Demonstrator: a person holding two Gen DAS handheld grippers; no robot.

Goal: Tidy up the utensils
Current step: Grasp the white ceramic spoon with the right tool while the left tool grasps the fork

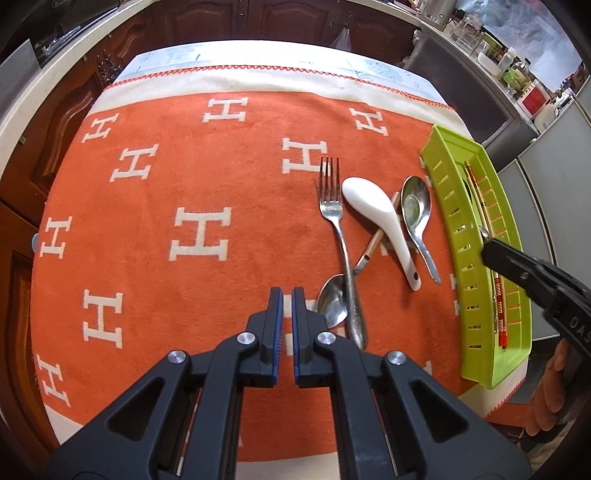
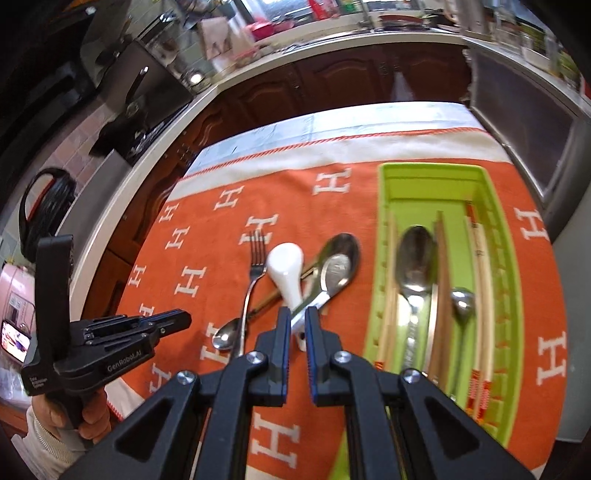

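On the orange cloth lie a fork [image 1: 334, 210], a white ceramic spoon [image 1: 380, 221], two nested steel spoons [image 1: 416, 212], a chopstick [image 1: 373, 245] under them and a steel spoon [image 1: 332, 301] by the fork's handle. A green tray [image 1: 448, 221] at the right holds a large spoon [image 2: 415, 266], a small spoon [image 2: 462, 301] and chopsticks [image 2: 482, 258]. My left gripper [image 1: 287, 295] is nearly shut and empty, left of the steel spoon. My right gripper [image 2: 295, 314] is slightly open and empty, hovering above the white spoon's [image 2: 286, 273] handle beside the tray [image 2: 388, 229].
The cloth-covered table [image 1: 258, 79] is ringed by dark wooden cabinets [image 1: 280, 18] and a counter with bottles [image 1: 513, 62]. A steel appliance [image 2: 532, 122] stands beyond the tray. The left half of the cloth [image 1: 147, 229] bears only the H pattern.
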